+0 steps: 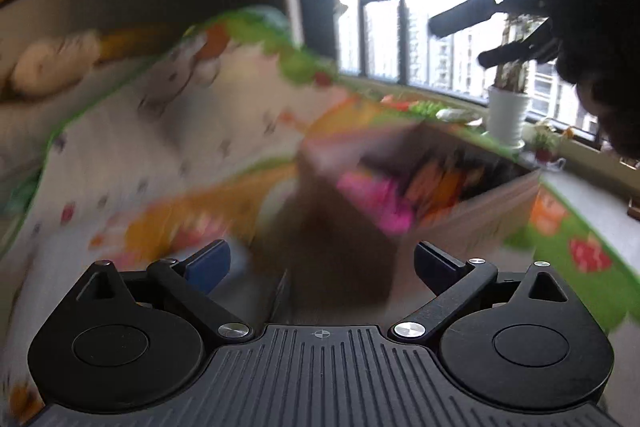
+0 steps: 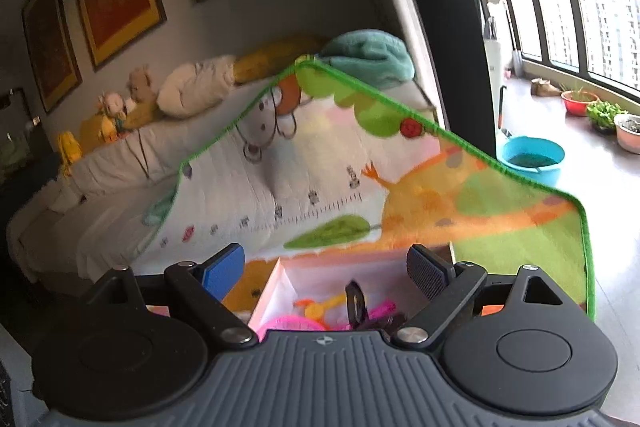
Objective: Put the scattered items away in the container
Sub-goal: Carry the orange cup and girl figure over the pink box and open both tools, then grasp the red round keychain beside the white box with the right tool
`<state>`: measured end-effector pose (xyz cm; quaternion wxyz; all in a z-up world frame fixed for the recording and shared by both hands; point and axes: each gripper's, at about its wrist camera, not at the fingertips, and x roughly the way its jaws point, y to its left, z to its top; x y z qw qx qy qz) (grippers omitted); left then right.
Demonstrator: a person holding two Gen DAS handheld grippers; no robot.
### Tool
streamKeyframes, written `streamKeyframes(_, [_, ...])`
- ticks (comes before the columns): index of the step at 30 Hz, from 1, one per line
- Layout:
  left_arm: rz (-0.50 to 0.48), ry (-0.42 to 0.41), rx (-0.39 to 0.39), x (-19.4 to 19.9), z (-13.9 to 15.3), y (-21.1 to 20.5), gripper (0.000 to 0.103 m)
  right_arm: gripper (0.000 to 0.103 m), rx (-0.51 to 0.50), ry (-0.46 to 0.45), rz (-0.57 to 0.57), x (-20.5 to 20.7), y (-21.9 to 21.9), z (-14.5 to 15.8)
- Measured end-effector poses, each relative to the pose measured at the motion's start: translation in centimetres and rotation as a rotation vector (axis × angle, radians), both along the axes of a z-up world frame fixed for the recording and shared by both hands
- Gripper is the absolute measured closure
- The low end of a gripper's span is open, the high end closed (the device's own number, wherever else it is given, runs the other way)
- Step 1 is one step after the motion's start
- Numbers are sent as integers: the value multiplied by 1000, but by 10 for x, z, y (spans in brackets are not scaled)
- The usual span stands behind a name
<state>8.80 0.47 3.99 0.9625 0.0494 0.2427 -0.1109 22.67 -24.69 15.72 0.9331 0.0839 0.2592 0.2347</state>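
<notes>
I hold both grippers, left (image 1: 322,261) and right (image 2: 325,269), with jaws spread and empty above the cardboard box (image 2: 276,285) of bright toys (image 2: 316,311) on the play mat (image 2: 520,251), beside the bed (image 2: 120,163).

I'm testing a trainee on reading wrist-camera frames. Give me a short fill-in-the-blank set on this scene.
1. The play mat has a border coloured ____.
2. The left gripper and the right gripper both have their jaws ____, with nothing held.
3. The toys lie inside a cardboard ____.
4. The basin on the floor by the window is coloured ____.

Missing words: green; open; box; blue
</notes>
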Motion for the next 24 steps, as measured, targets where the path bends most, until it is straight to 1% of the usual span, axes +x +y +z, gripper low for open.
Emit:
streamKeyframes(3, [79, 38, -58, -13, -14, 27, 2, 14, -64, 0, 39, -11, 26, -7])
streamKeyframes(5, [137, 53, -94, -19, -20, 43, 1, 14, -110, -8, 84, -22, 49, -13])
streamKeyframes(6, [169, 58, -106, -20, -22, 50, 1, 14, -142, -18, 113, -29, 62, -16])
streamKeyframes(7, [202, 62, -115, -21, -23, 56, 1, 14, -197, -40, 145, -39, 79, -22])
streamKeyframes(8, [236, 64, -120, -20, -23, 62, 1, 18, -263, -70, 169, -49, 96, -29])
streamKeyframes(9, [273, 59, -128, -20, -23, 68, 1, 32, -326, -99, 194, -60, 111, -37])
streamKeyframes(10, [321, 47, -137, -21, -21, 74, 1, 41, -388, -118, 231, -71, 128, -46])
streamKeyframes(11, [377, 25, -147, -23, -19, 81, 1, 56, -426, -112, 267, -80, 141, -55])
streamKeyframes(12, [432, 2, -158, -24, -17, 88, 1, 60, -440, -92, 303, -87, 152, -64])
streamKeyframes(14, [523, -30, -194, -28, -15, 102, 0, 60, -462, -69, 359, -99, 173, -79])
streamKeyframes(15, [552, -33, -221, -29, -16, 109, 0, 60, -490, -83, 365, -103, 182, -83])
streamKeyframes(16, [565, -27, -248, -29, -17, 115, 0, 60, -525, -120, 365, -107, 192, -85])
streamKeyframes(17, [564, -17, -268, -28, -18, 119, 0, 60, -539, -139, 368, -107, 199, -82])
streamKeyframes(18, [554, -8, -278, -28, -19, 120, 0, 60, -532, -130, 366, -100, 206, -76])
streamKeyframes(19, [536, 1, -281, -28, -20, 119, 0, 60, -514, -89, 364, -89, 213, -69])
streamKeyframes(20, [513, 6, -283, -28, -21, 117, 0, 58, -502, -32, 367, -75, 219, -63])
streamKeyframes(22, [458, 15, -285, -29, -22, 111, 0, 45, -479, 94, 358, -42, 234, -56])
streamKeyframes(23, [432, 20, -279, -29, -23, 107, 0, 34, -465, 136, 349, -24, 241, -54])
streamKeyframes(24, [409, 24, -268, -29, -24, 103, 0, 31, -452, 158, 335, -9, 247, -53])
